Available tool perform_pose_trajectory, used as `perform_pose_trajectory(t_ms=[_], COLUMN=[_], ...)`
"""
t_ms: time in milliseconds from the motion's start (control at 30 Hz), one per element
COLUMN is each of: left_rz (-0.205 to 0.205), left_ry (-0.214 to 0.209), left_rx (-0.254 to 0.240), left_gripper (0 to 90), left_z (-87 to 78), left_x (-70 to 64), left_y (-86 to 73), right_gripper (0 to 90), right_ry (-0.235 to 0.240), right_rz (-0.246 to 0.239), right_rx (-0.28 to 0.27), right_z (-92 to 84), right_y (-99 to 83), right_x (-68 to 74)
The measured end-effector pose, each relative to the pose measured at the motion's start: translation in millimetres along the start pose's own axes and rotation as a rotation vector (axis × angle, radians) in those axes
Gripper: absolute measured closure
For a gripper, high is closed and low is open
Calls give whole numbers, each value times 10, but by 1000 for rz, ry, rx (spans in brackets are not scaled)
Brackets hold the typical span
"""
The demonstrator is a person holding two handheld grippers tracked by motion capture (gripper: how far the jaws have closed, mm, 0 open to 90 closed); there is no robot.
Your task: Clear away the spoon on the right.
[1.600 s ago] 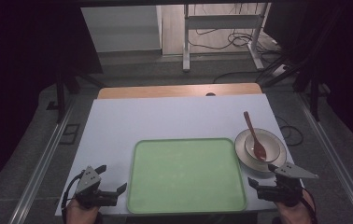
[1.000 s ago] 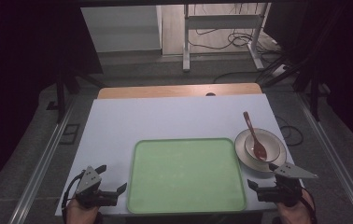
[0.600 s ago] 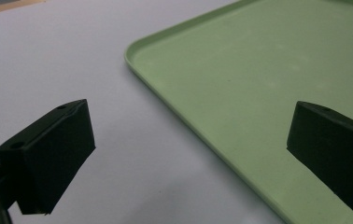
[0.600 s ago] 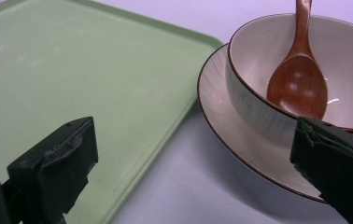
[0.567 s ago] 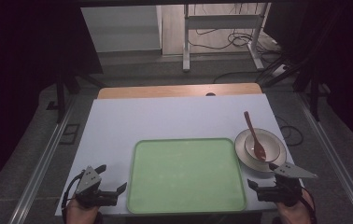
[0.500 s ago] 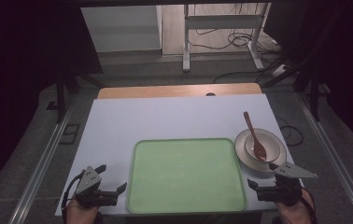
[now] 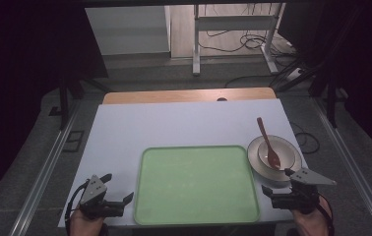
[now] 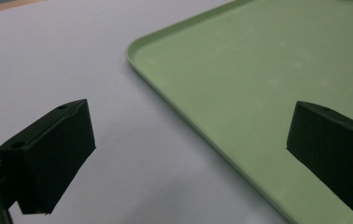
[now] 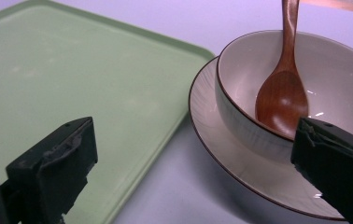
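The bowl (image 7: 275, 155) sits on a plate (image 7: 253, 162) near the right edge of the white table (image 7: 184, 123), just beside the green tray (image 7: 194, 184). In the high view a brown wooden spoon (image 7: 267, 145) lies in the bowl, its handle leaning out over the far rim; nothing else can be made out in the bowl from here. The tray holds nothing. The right gripper (image 7: 277, 194) hovers just in front of the plate, and the left gripper (image 7: 120, 199) sits at the tray's near left corner. Both hands are cut off by the bottom of the frame.

In the left gripper view the jaws stand wide apart with nothing between them, over the tray's (image 8: 258, 84) left rim and the bare table (image 8: 58, 56). The right-hand jaw is partly cut off by the frame.

In the right gripper view the jaws are likewise spread and hold nothing. The bowl (image 9: 240, 107) nests in the plate (image 9: 212, 140), the spoon's (image 9: 282, 93) head resting at the bottom. The bowl's right side is hidden behind one jaw, and the handle's top is cut off. The plate seems to touch the tray's (image 9: 72, 84) rim, though it is hard to tell.
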State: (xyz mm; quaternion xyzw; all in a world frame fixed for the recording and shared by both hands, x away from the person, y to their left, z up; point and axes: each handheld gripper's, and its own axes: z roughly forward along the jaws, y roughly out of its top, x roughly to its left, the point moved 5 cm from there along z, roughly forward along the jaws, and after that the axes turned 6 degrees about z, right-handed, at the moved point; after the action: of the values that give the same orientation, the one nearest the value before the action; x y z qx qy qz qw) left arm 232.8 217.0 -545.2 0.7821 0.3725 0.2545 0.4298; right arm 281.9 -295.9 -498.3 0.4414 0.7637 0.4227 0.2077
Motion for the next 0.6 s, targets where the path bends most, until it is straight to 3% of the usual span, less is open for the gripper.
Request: perform_pose_trajectory(t_ms=[233, 600], left_rz=[5, 3], left_ry=[0, 2], left_rx=[4, 2], left_gripper=[9, 10], left_z=[5, 6], left_x=[-3, 1], left_y=[-2, -2], right_gripper=[0, 0], right_ry=[-32, -47], right_rz=[2, -2], right_rx=[24, 3], right_z=[32, 24], right_y=[40, 131], right_x=[-33, -86])
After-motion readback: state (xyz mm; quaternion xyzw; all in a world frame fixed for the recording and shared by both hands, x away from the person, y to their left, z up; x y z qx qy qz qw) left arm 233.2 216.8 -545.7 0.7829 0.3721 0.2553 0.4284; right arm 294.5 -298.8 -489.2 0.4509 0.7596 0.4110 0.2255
